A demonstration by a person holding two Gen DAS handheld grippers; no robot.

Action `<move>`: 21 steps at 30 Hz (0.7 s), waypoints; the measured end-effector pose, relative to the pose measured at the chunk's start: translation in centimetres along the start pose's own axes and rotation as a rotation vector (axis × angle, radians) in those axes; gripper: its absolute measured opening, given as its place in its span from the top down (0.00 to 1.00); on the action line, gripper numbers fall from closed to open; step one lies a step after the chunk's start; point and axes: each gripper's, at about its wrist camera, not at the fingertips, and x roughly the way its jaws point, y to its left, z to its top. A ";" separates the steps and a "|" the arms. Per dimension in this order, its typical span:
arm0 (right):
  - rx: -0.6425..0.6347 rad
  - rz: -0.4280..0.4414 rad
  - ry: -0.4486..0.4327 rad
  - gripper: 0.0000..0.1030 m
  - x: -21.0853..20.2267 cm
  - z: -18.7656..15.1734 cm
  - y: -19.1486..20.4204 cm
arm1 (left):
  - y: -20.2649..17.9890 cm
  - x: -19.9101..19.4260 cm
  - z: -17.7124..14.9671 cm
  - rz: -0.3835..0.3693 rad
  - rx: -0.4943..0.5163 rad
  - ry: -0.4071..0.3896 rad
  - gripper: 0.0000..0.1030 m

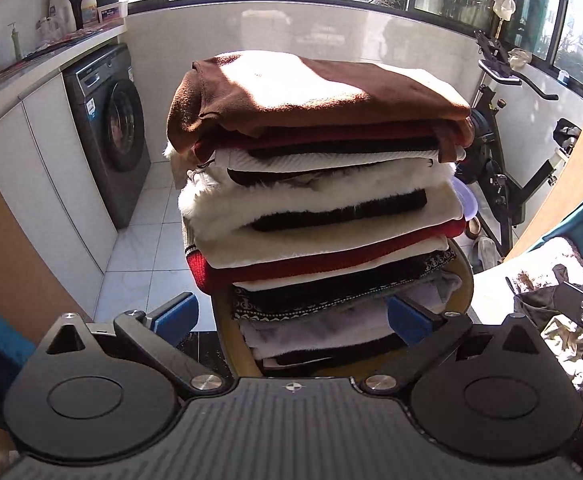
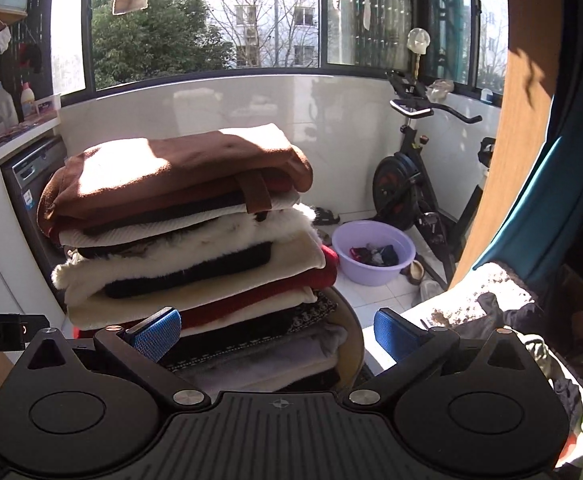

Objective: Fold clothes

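A tall stack of folded clothes (image 1: 319, 184) rests on a round wooden seat (image 1: 227, 344), topped by a brown garment (image 1: 311, 92). The same stack (image 2: 187, 240) fills the left of the right wrist view, with its brown top piece (image 2: 171, 176) and a loose brown strap hanging over the front. My left gripper (image 1: 291, 316) is open, its blue pads to either side of the stack's lowest layers, holding nothing. My right gripper (image 2: 277, 332) is open too, in front of the stack's lower right corner and the seat rim (image 2: 355, 344). Unfolded clothes (image 2: 503, 312) lie heaped at the right.
A washing machine (image 1: 111, 128) stands under a counter at the left. An exercise bike (image 2: 415, 184) and a purple basin (image 2: 375, 252) holding small clothes are on the tiled floor to the right. A wooden panel (image 2: 515, 152) and a teal cloth (image 2: 551, 188) edge the right side.
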 end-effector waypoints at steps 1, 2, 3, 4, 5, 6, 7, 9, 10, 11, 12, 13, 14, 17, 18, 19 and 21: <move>0.001 0.001 0.003 0.01 -0.1 -0.2 -0.3 | -0.4 -0.1 -0.2 -0.001 0.006 0.006 0.00; 0.003 0.001 0.006 0.01 -0.3 -0.4 -0.7 | -0.8 -0.1 -0.4 -0.002 0.011 0.015 0.00; 0.004 0.002 0.008 0.01 -0.4 -0.6 -1.0 | -1.2 -0.1 -0.7 -0.003 0.016 0.024 0.00; 0.006 0.003 0.011 0.01 -0.6 -0.8 -1.3 | -1.6 -0.1 -0.9 -0.004 0.021 0.035 0.00; 0.007 0.003 0.014 0.01 -0.7 -1.0 -1.6 | -2.1 -0.1 -1.0 -0.005 0.026 0.045 0.00; 0.009 0.004 0.017 0.01 -0.9 -1.2 -2.0 | -2.6 -0.1 -1.2 -0.006 0.032 0.054 0.00; 0.010 0.005 0.019 0.01 -1.0 -1.4 -2.3 | -3.1 -0.1 -1.4 -0.006 0.041 0.061 0.00; 0.013 0.006 0.025 0.01 -1.3 -1.8 -3.0 | -4.0 -0.3 -1.6 0.005 0.050 0.061 0.00; 0.014 0.007 0.028 0.01 -1.5 -2.0 -3.3 | -4.4 -0.4 -1.6 0.013 0.049 0.060 0.00; 0.016 0.007 0.031 0.01 -1.6 -2.2 -3.6 | -4.8 -0.6 -1.6 0.019 0.043 0.061 0.00; 0.017 0.008 0.033 0.01 -1.7 -2.4 -4.0 | -5.1 -0.6 -1.6 0.022 0.035 0.064 0.00; 0.011 0.014 0.036 0.01 -1.8 -2.4 -4.4 | -5.5 -0.7 -1.6 0.024 0.025 0.067 0.00; 0.004 0.020 0.038 0.01 -1.8 -2.3 -4.8 | -6.0 -0.8 -1.7 0.024 0.019 0.068 0.00; -0.024 0.038 0.037 0.01 -2.3 -2.3 -6.2 | -7.8 -1.2 -2.2 0.022 0.005 0.071 0.00; -0.033 0.036 0.035 0.01 -2.5 -2.4 -6.7 | -8.4 -1.2 -2.5 0.021 0.010 0.075 0.00; -0.041 0.034 0.033 0.01 -2.7 -2.5 -7.2 | -9.0 -1.3 -2.7 0.021 0.015 0.080 0.00; -0.040 0.034 0.045 0.01 -2.8 -2.8 -8.3 | -10.1 -1.4 -3.2 0.027 0.026 0.089 0.00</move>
